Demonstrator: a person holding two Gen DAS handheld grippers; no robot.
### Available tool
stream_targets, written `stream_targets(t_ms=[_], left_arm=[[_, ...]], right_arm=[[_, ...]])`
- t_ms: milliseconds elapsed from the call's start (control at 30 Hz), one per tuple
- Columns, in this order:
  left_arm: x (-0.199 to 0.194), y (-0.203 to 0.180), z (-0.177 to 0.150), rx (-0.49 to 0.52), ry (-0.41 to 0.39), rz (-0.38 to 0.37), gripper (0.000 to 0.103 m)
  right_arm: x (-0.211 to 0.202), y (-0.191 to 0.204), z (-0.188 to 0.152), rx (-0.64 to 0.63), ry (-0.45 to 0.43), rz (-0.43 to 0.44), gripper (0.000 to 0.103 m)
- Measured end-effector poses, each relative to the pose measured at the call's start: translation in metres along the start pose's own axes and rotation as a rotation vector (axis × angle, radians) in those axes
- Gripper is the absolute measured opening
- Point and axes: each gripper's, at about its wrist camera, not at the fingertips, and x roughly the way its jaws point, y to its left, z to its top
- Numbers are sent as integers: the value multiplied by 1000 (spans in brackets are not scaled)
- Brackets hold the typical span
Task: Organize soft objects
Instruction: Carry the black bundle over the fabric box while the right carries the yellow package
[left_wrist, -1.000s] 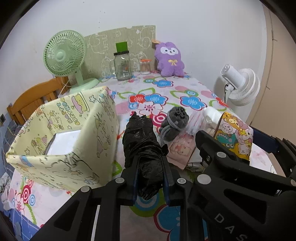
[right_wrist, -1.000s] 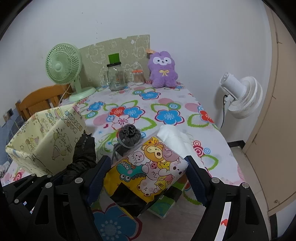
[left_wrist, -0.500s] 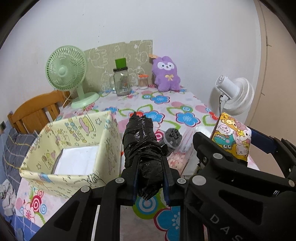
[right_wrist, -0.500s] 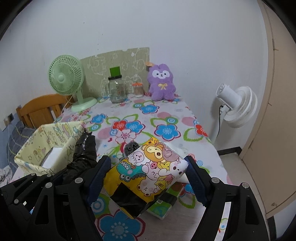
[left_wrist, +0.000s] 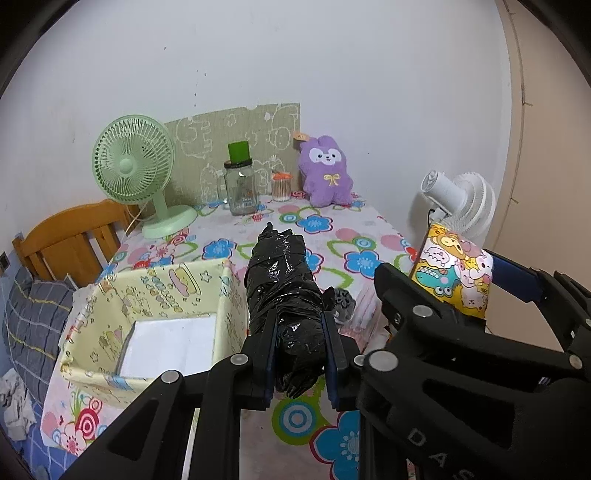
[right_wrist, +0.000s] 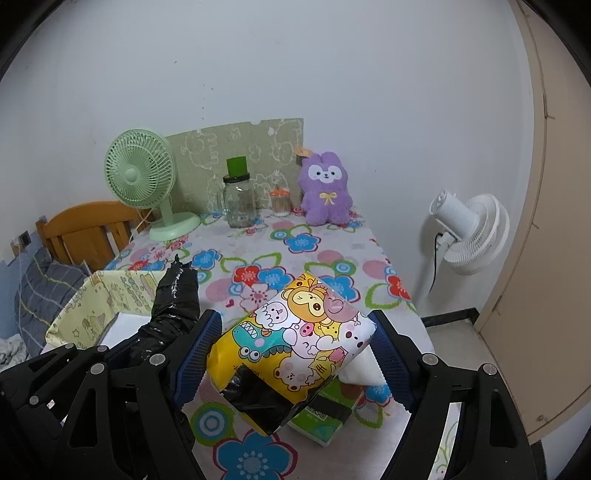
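My left gripper (left_wrist: 300, 354) is shut on a black plastic-wrapped bundle (left_wrist: 282, 284) and holds it well above the table, just right of the yellow cartoon-print fabric box (left_wrist: 155, 291). The box has a white bottom (left_wrist: 166, 343). My right gripper (right_wrist: 291, 354) is shut on a yellow cartoon-print tissue pack (right_wrist: 295, 339), lifted above the table; the pack also shows in the left wrist view (left_wrist: 454, 273). The black bundle also shows at the left of the right wrist view (right_wrist: 173, 306). A grey sock ball (left_wrist: 341, 299) and a pink pack (left_wrist: 364, 306) lie on the table below.
A green tissue pack (right_wrist: 325, 413) and a white soft item (right_wrist: 360, 369) lie under the right gripper. At the table's back stand a green fan (left_wrist: 136, 173), a glass jar (left_wrist: 242, 188), a small jar (left_wrist: 281, 186) and a purple plush (left_wrist: 327, 173). A white floor fan (right_wrist: 469, 232) stands on the right, a wooden chair (left_wrist: 70, 243) on the left.
Both grippers have risen with their loads: the black bundle and the tissue pack are higher above the table, and the box's inside now shows more from above.
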Motion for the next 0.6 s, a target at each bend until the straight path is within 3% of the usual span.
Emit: stream_targets(t_ms=[233,600], left_arm=[[-6,13,12,-5,-17,-5,20],[-10,46,25,-5,-58,47,20]], right_arm=[[-3,13,16,-17,-16,19,83],[5,44,36,-51,-48,77,83]])
